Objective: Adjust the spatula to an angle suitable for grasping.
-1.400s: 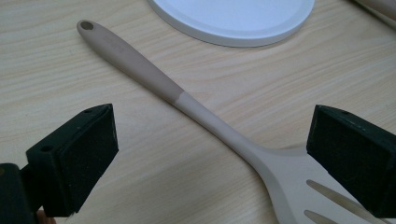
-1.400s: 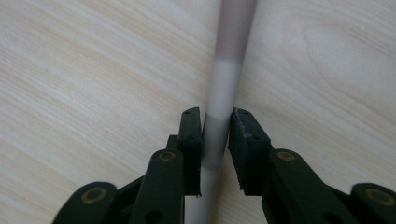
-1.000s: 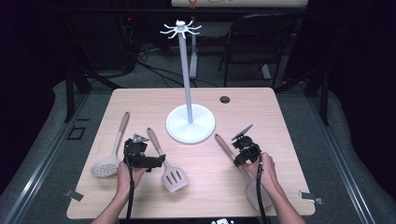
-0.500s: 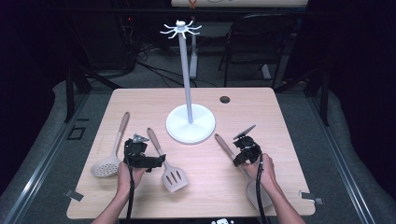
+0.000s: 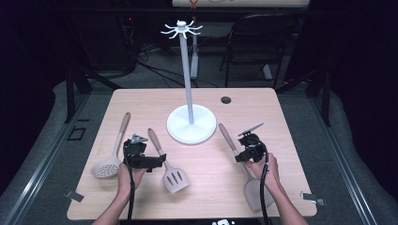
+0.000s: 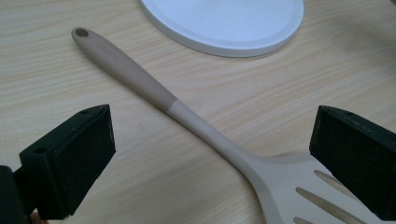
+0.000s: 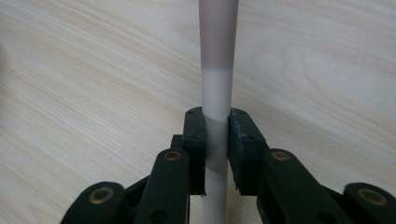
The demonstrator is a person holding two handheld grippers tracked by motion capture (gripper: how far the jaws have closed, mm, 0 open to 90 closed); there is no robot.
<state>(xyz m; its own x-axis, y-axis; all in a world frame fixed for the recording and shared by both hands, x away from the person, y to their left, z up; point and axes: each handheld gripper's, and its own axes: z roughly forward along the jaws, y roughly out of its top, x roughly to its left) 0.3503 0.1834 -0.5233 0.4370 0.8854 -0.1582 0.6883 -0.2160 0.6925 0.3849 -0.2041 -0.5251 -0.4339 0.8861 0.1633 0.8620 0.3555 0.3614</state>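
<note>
With your right gripper (image 7: 216,140) pinching the handle of the beige, solid-bladed plastic turner (image 5: 239,159) lying right of the white hook stand (image 5: 190,112), lift it level and squarely while your left gripper (image 6: 210,154) waits spread.

My right gripper (image 5: 240,152) sits at a spatula's handle (image 5: 228,139); my left gripper (image 5: 157,161) hovers beside the slotted turner (image 5: 170,169) on the bench (image 5: 141,101).
</note>
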